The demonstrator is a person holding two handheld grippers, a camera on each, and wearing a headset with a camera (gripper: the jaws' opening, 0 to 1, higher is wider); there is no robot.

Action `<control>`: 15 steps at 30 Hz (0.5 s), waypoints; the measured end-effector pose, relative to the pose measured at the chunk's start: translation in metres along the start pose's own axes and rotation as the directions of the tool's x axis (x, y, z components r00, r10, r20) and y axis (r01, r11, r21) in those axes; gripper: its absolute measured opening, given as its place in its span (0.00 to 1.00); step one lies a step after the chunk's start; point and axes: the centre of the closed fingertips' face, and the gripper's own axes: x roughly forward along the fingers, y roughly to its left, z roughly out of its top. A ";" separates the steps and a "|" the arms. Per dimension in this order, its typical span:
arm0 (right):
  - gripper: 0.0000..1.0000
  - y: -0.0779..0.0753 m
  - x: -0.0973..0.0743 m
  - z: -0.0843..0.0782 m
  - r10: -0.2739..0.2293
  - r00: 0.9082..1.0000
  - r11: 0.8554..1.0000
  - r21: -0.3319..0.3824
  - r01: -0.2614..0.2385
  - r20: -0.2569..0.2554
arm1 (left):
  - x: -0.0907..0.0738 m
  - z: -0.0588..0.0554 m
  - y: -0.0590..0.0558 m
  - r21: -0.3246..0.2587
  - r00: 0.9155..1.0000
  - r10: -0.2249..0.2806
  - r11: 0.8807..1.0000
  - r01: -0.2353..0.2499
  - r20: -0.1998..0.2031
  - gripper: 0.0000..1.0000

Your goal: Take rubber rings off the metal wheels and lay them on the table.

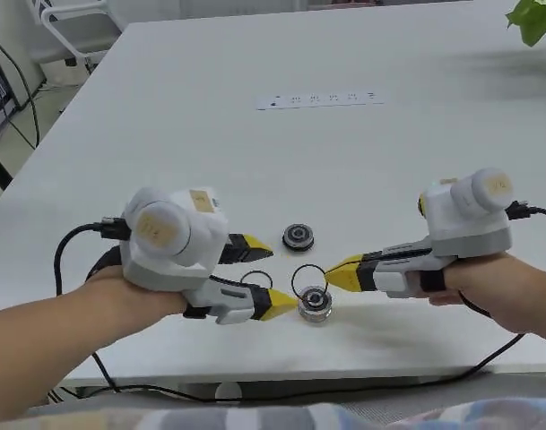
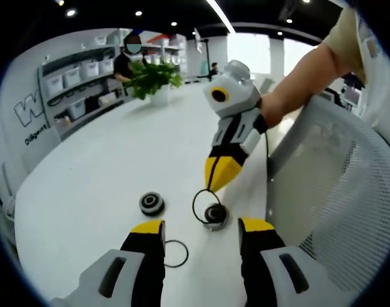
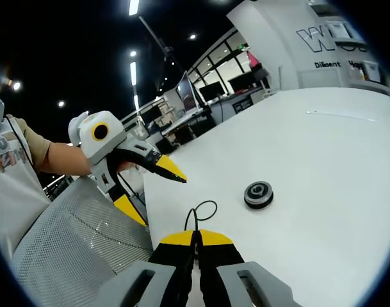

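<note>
The left gripper and right gripper each have a rounded pale-grey housing with a yellowish round mark, black jaws ending in yellow tips, and a black cable leaving the rear. The person wears a beige short sleeve.

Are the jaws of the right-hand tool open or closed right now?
Shut: the right gripper has its yellow-tipped jaws pressed together, pinching the rubber ring between them.

Wall lettering: "Diligen…", big "W" above.
</note>
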 end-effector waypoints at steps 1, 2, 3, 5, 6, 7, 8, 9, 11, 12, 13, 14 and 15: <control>0.00 0.000 0.001 0.002 0.000 1.000 1.000 -0.002 0.000 0.002 | -0.002 0.000 0.002 -0.006 1.000 0.006 1.000 -0.006 0.004 0.48; 0.00 0.000 0.001 0.003 0.000 1.000 1.000 -0.003 0.000 0.005 | -0.005 0.000 0.004 -0.011 1.000 0.016 1.000 -0.016 0.012 0.49; 0.00 0.001 0.002 0.005 0.003 1.000 1.000 -0.003 -0.003 0.007 | -0.007 0.000 0.006 -0.015 1.000 0.020 1.000 -0.020 0.014 0.50; 0.00 0.001 0.004 0.008 0.004 1.000 1.000 -0.006 -0.004 0.009 | -0.012 -0.001 0.009 -0.020 0.999 0.035 0.999 -0.035 0.017 0.52; 0.00 0.002 0.005 0.009 0.004 1.000 1.000 -0.007 -0.004 0.010 | -0.014 -0.002 0.010 -0.021 0.999 0.041 0.999 -0.041 0.018 0.53; 0.00 0.002 0.006 0.010 0.005 1.000 1.000 -0.008 -0.005 0.010 | -0.016 -0.003 0.011 -0.021 0.999 0.048 0.999 -0.047 0.020 0.53; 0.00 0.003 0.008 0.012 0.008 1.000 1.000 -0.010 -0.008 0.011 | -0.017 -0.004 0.012 -0.025 0.998 0.053 0.998 -0.052 0.022 0.54; 0.00 0.003 0.009 0.013 0.009 1.000 1.000 -0.011 -0.009 0.012 | -0.020 -0.005 0.013 -0.032 0.998 0.059 0.998 -0.059 0.025 0.55; 0.00 0.004 0.012 0.016 0.010 1.000 1.000 -0.012 -0.010 0.018 | -0.024 -0.008 0.014 -0.038 0.997 0.069 0.997 -0.068 0.023 0.56; 0.00 0.004 0.014 0.018 0.013 1.000 1.000 -0.009 -0.013 0.023 | -0.025 -0.009 0.015 -0.037 0.997 0.074 0.997 -0.073 0.021 0.56; 0.00 0.005 0.015 0.019 0.013 1.000 1.000 -0.010 -0.013 0.025 | -0.027 -0.011 0.015 -0.040 0.997 0.078 0.996 -0.077 0.019 0.57; 0.00 0.005 0.017 0.020 0.014 1.000 1.000 -0.012 -0.014 0.025 | -0.029 -0.013 0.016 -0.044 0.996 0.082 0.996 -0.081 0.019 0.57; 0.00 0.005 0.019 0.021 0.016 1.000 1.000 -0.013 -0.015 0.024 | -0.031 -0.015 0.017 -0.054 0.996 0.088 0.995 -0.087 0.016 0.58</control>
